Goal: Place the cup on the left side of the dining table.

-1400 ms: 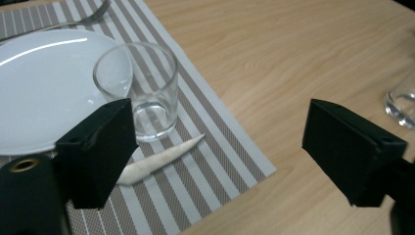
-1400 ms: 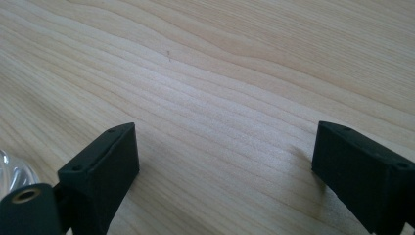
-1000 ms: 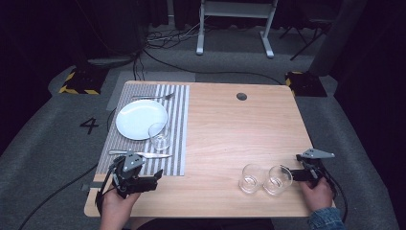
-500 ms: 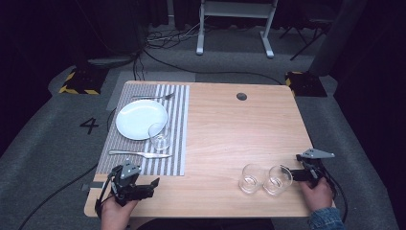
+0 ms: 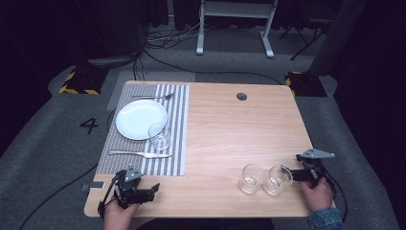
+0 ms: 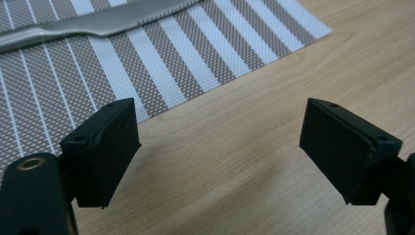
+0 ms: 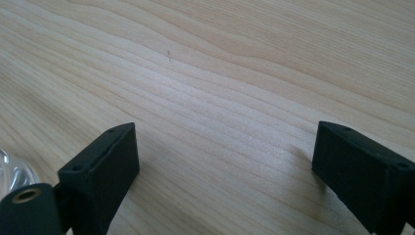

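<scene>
Silver table knife (image 6: 93, 22) cut by the left gripper view's top and left edges, handle end out of frame; clear ribbed drinking glass (image 7: 12, 171) a mere sliver at the right gripper view's left edge, partly behind a black jaw.

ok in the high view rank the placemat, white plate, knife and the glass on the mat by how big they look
1. placemat, largest by far
2. white plate
3. knife, long but thin
4. glass, smallest; against the knife it is close, since one is long and one is round
</scene>
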